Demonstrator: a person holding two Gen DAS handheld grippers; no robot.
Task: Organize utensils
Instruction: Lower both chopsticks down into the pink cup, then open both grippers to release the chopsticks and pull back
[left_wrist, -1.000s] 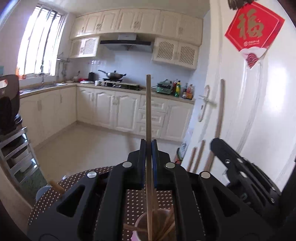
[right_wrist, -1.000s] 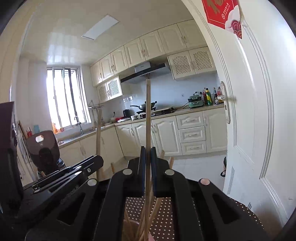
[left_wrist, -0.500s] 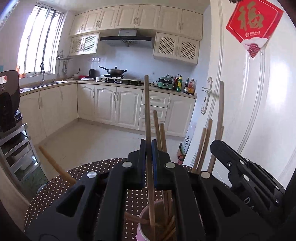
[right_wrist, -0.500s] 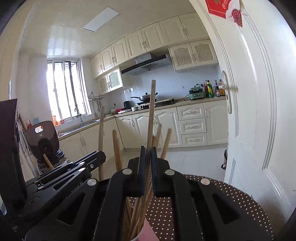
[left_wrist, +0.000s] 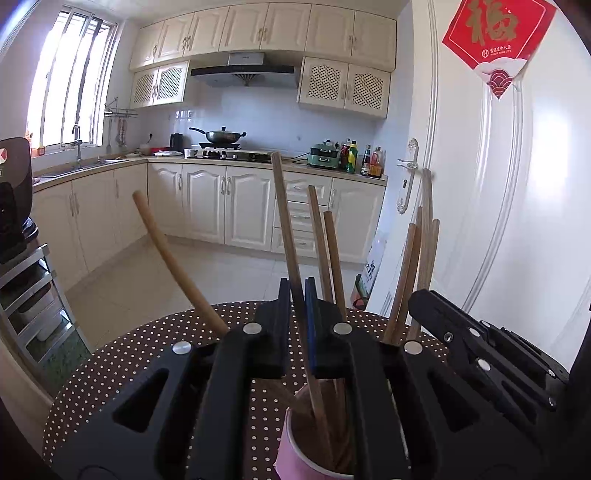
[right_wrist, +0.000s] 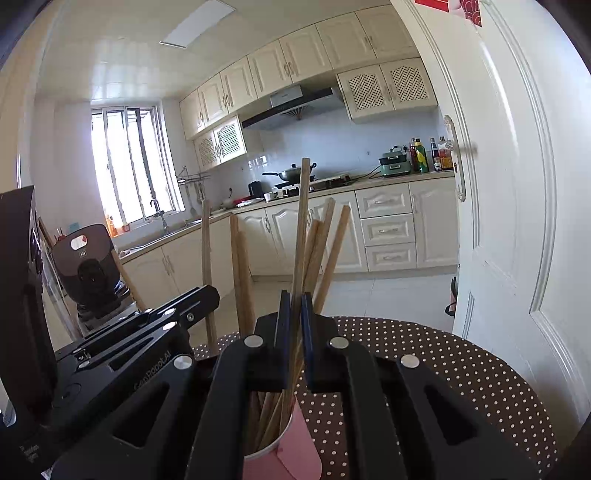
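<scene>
Both grippers (left_wrist: 297, 295) (right_wrist: 293, 306) sank, each clamping a chopstick (left_wrist: 286, 229) (right_wrist: 303, 221) inside the cup (left_wrist: 295, 443) rim

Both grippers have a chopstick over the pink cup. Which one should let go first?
Probably left. The left gripper holds a chopstick whose lower end already sits deep inside the pink cup. The right gripper's chopstick tip is hidden among the others.

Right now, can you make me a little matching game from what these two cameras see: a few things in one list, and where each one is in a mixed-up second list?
Things:
1. pink cup
2. wok
3. red paper decoration
4. chopstick in the left gripper

Places:
A. on the white door
B. on the stove
C. on the dotted tablecloth
D. lower end inside the cup

Pairs: 1-C, 2-B, 3-A, 4-D
</scene>
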